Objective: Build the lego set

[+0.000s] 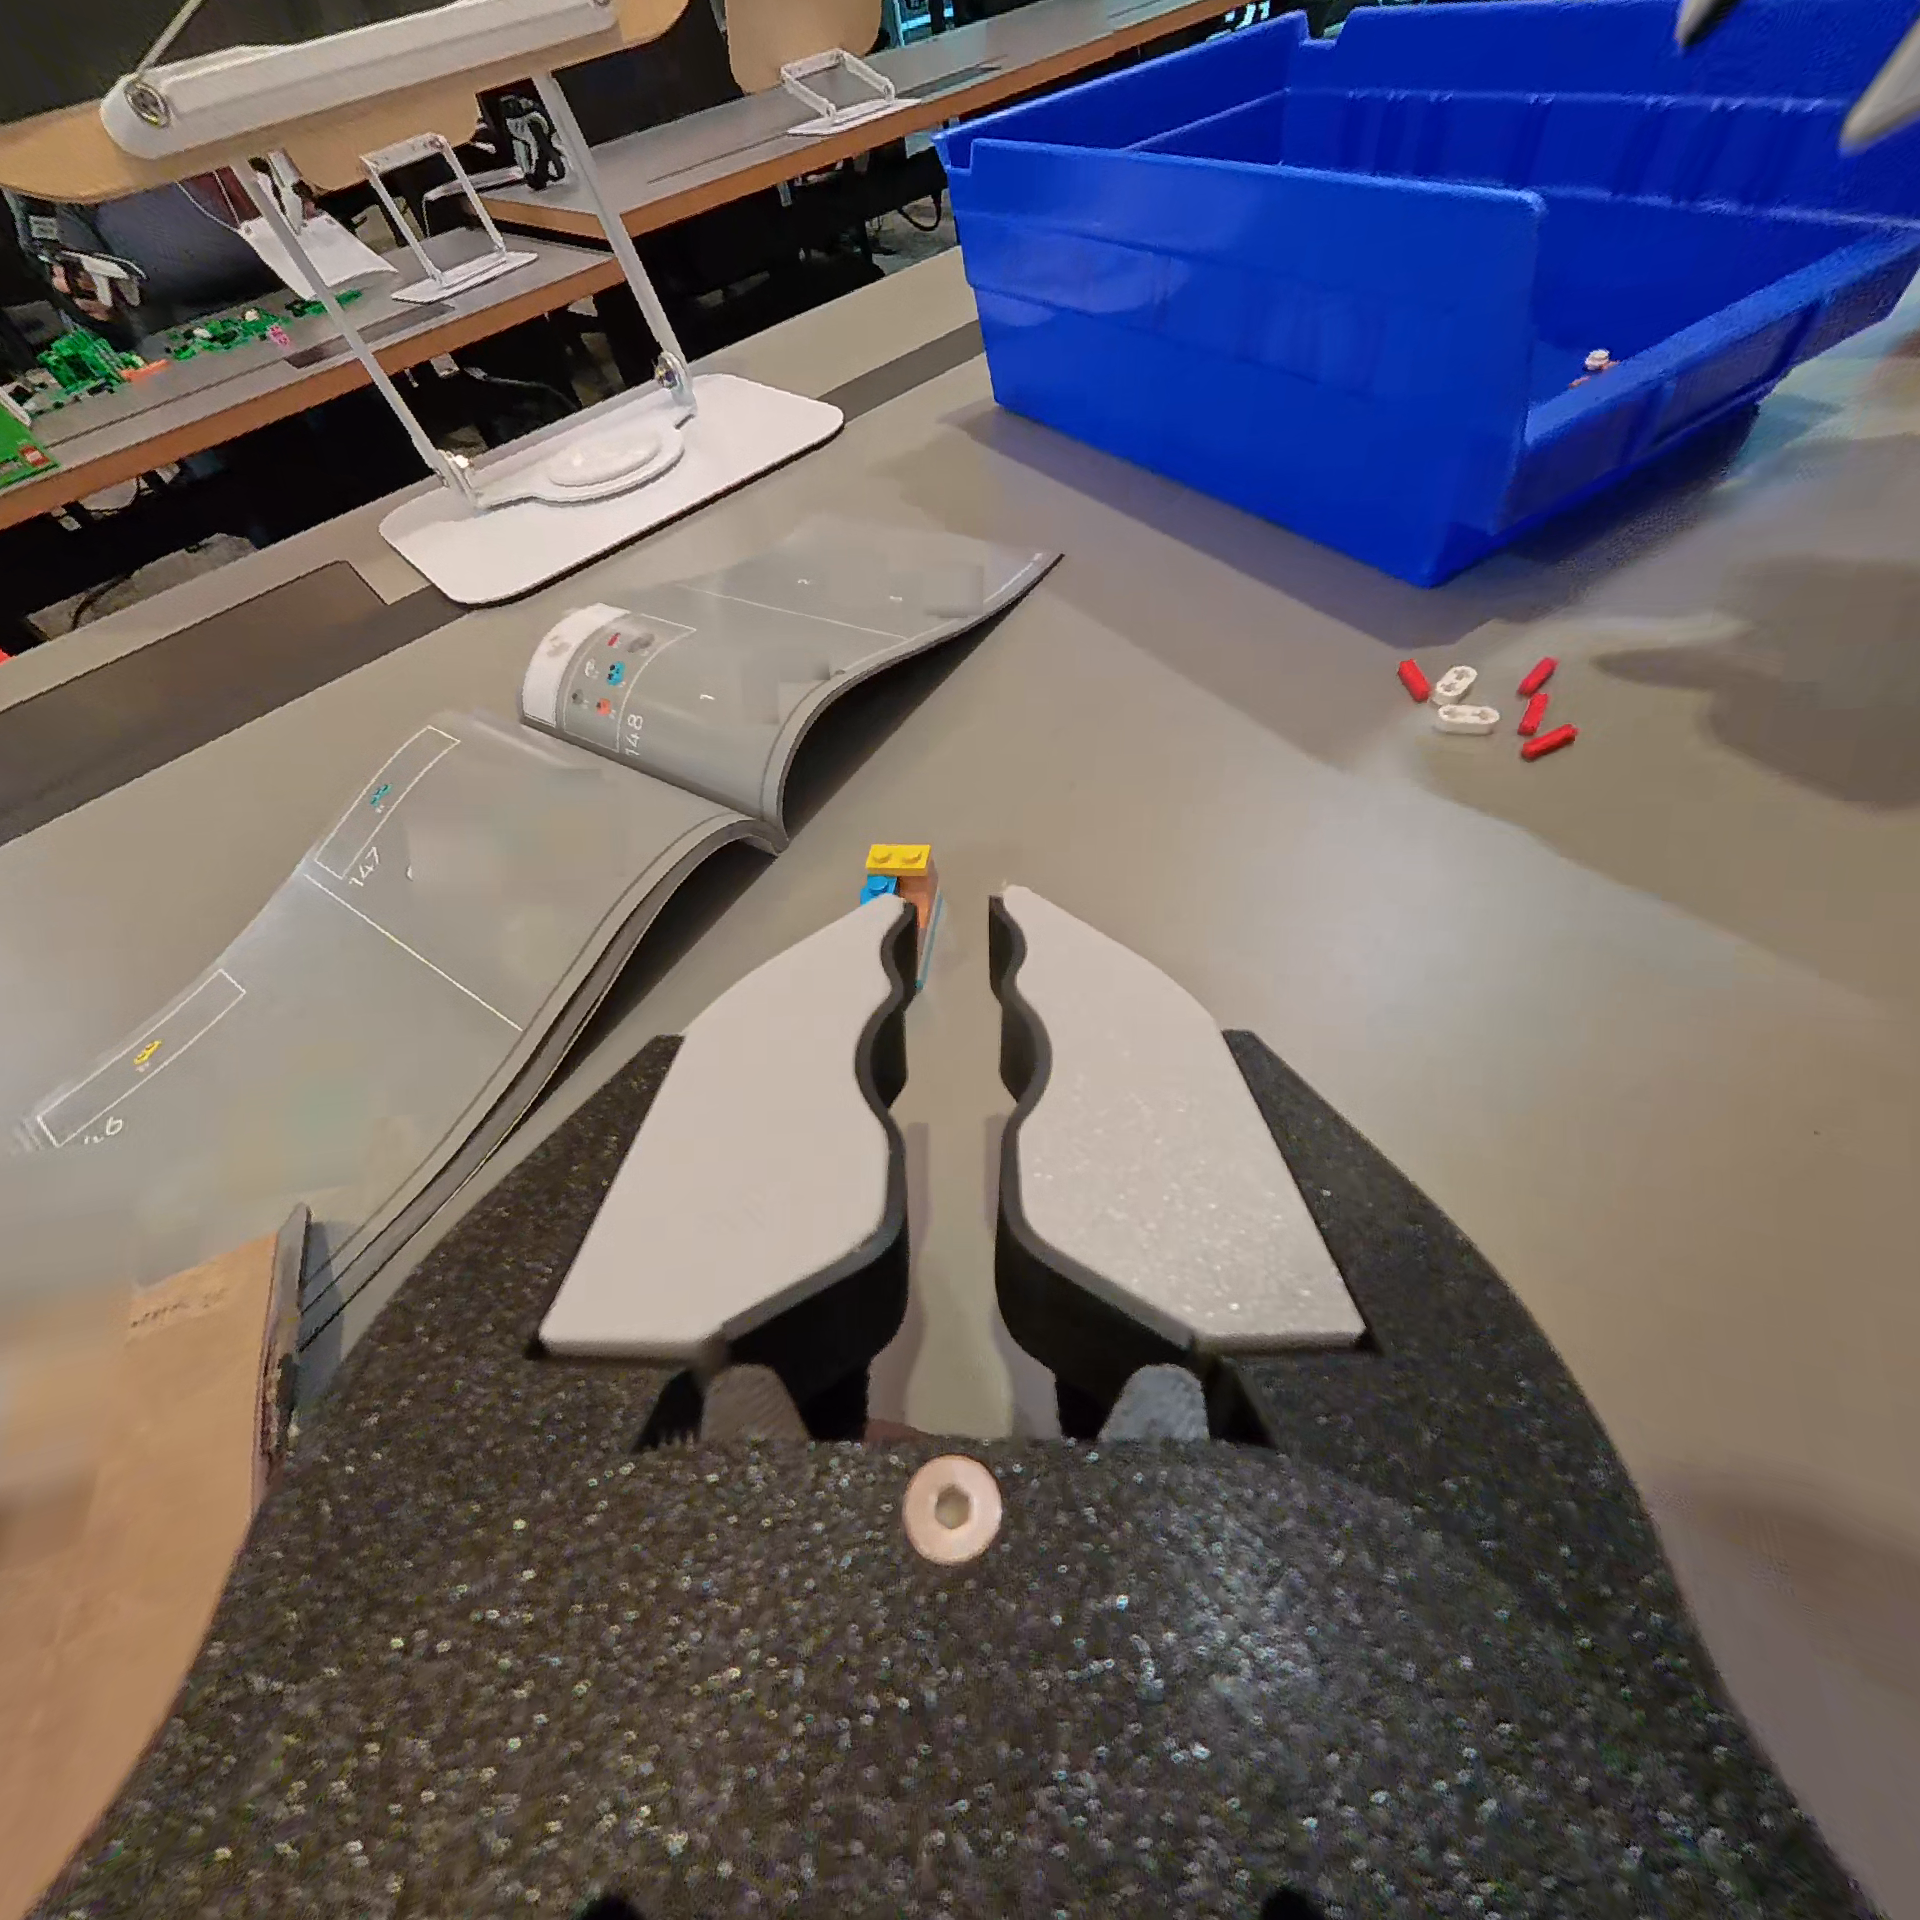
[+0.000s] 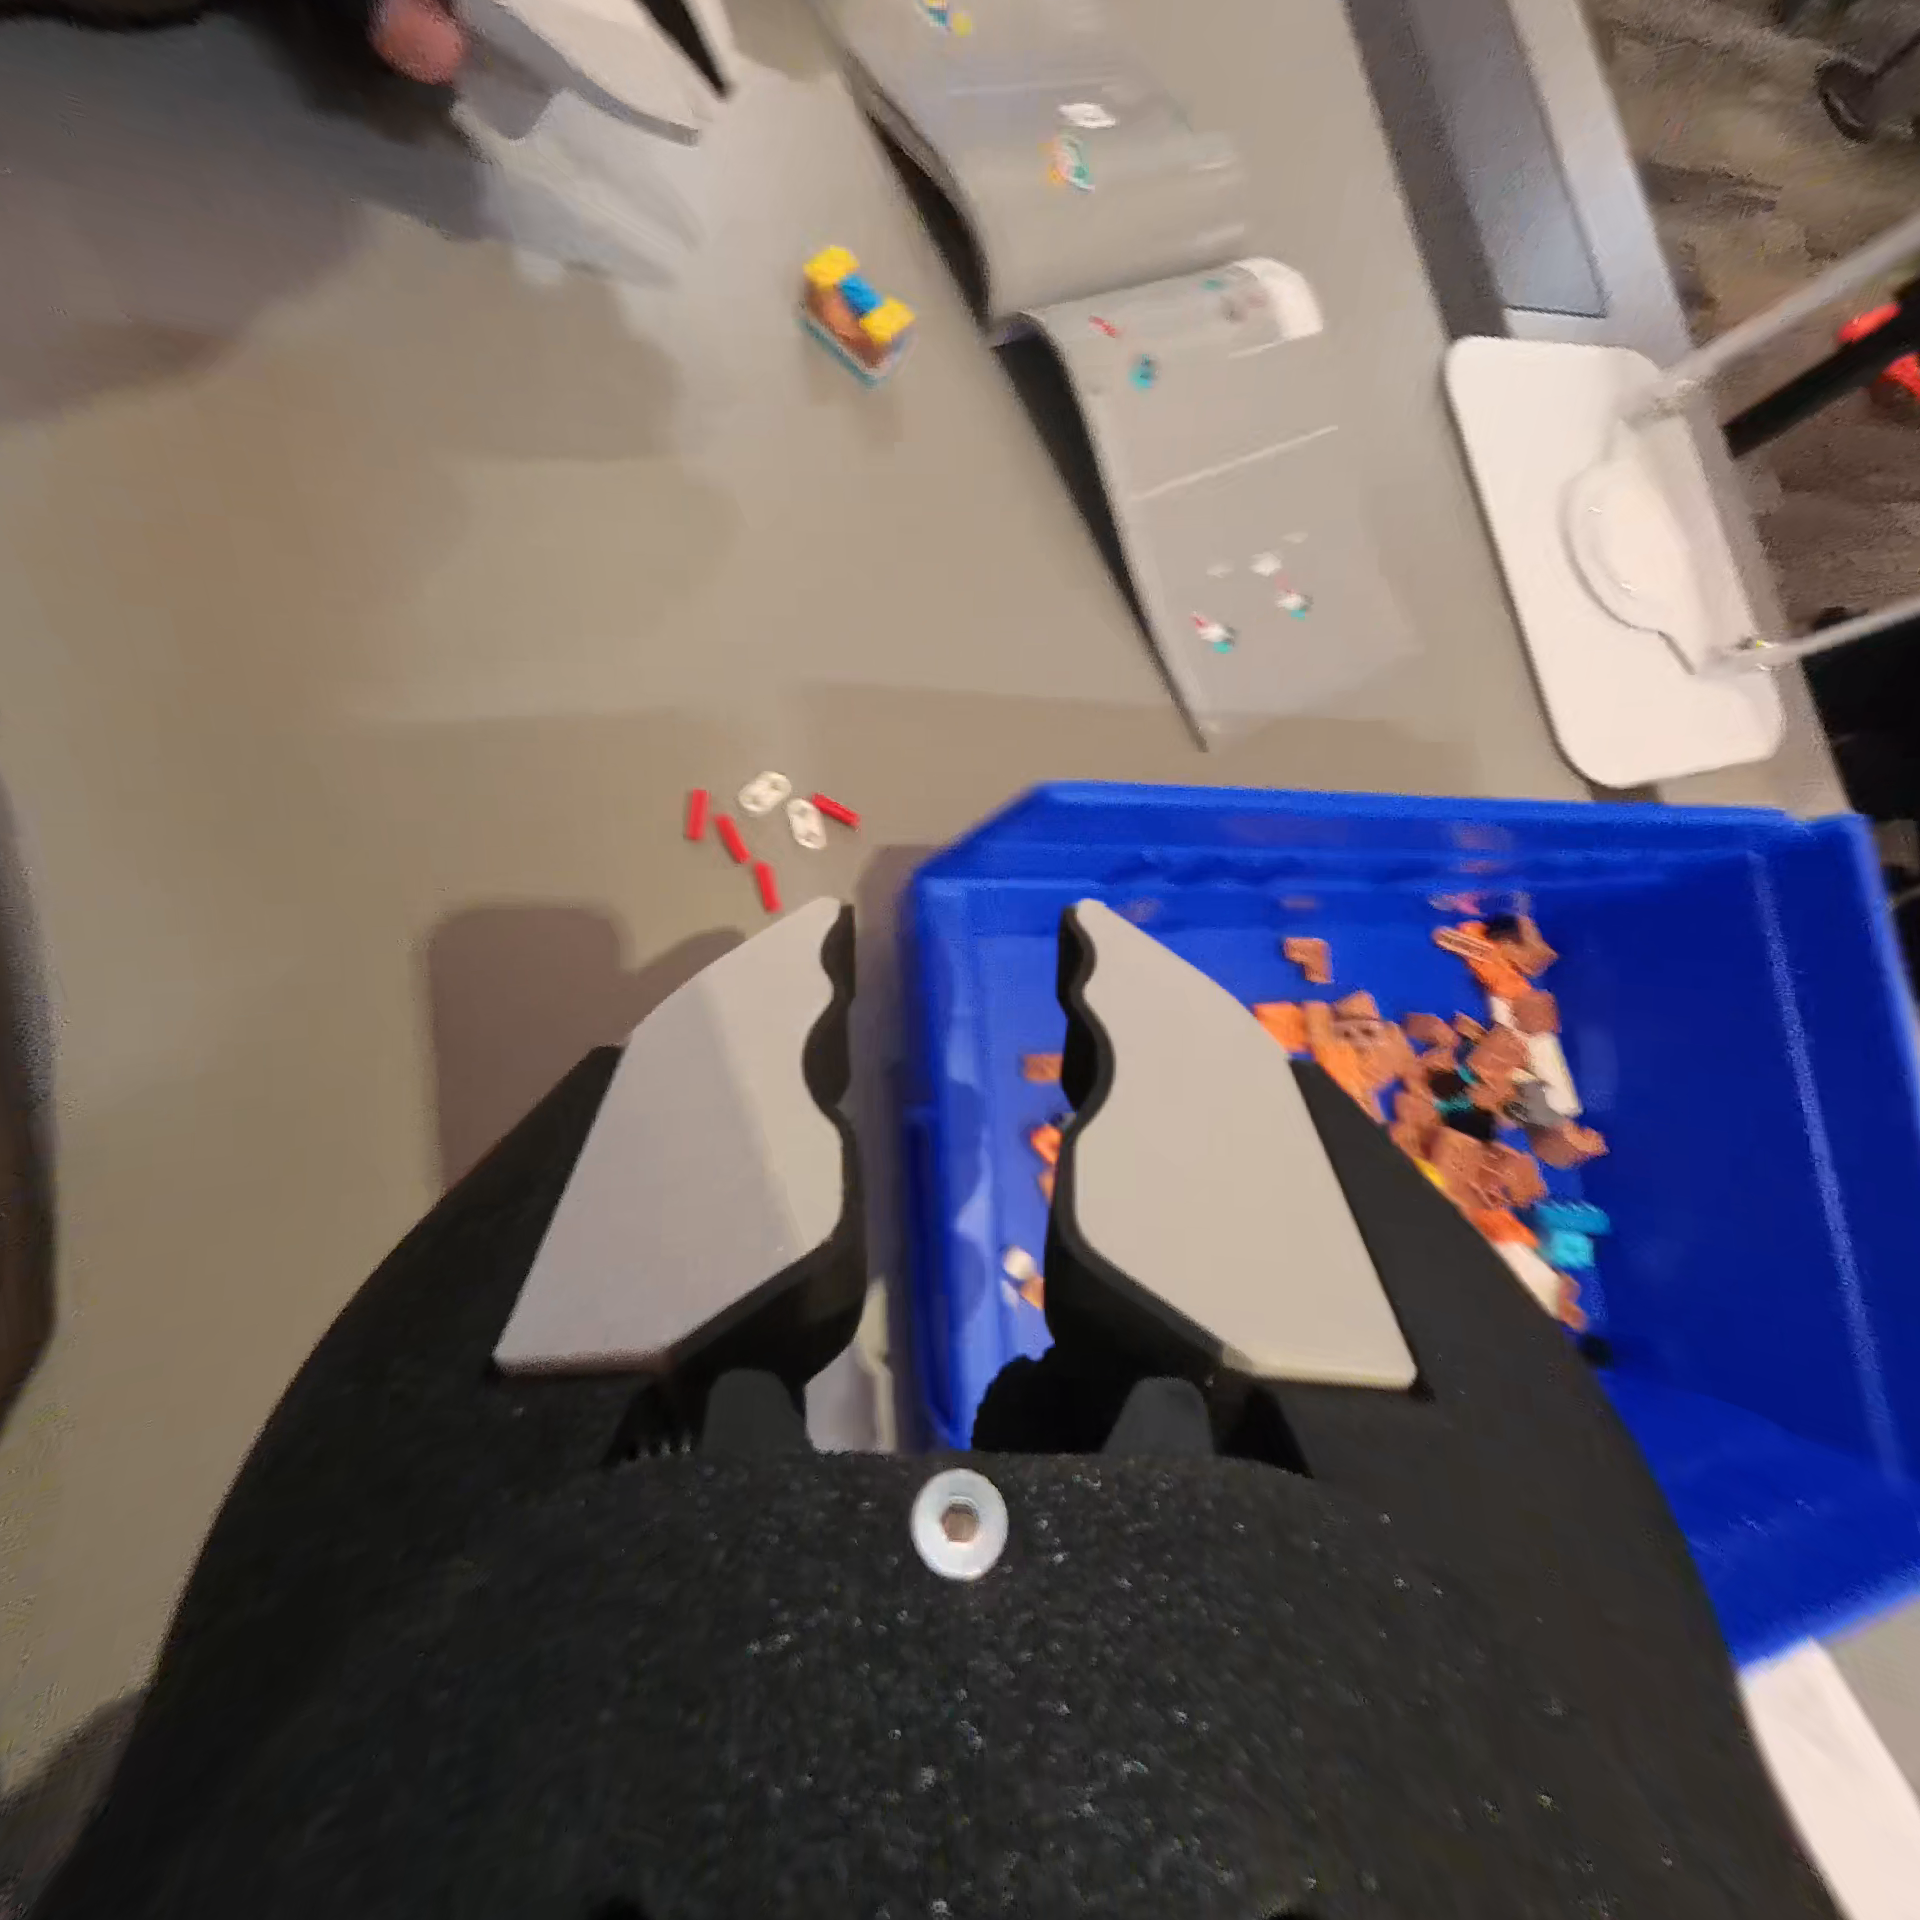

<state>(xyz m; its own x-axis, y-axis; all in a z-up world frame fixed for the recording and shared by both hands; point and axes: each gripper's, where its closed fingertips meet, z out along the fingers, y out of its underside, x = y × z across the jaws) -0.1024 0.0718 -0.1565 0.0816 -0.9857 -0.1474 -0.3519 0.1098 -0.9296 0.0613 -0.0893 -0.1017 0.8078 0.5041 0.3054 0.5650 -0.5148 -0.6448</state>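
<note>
Two grippers are parted and hold nothing: the left gripper (image 1: 945, 902) is low at the small model (image 1: 902, 883) on the table (image 1: 1299, 1039), and the right gripper (image 2: 956, 914) hangs over the near rim of the blue bin (image 2: 1766, 1039). To choose well, I think the right should go down slowly on one brick from the loose brown and orange pile (image 2: 1455, 1091), not several. Farther off lie smooth red pins (image 2: 727, 836) with white links and the curved open booklet (image 2: 1174, 436).

Left wrist view low, near table (image 1: 1247, 1039), facing bin (image 1: 1299, 312); right wrist view high, looking down; both share booklet (image 1: 468, 935)
</note>
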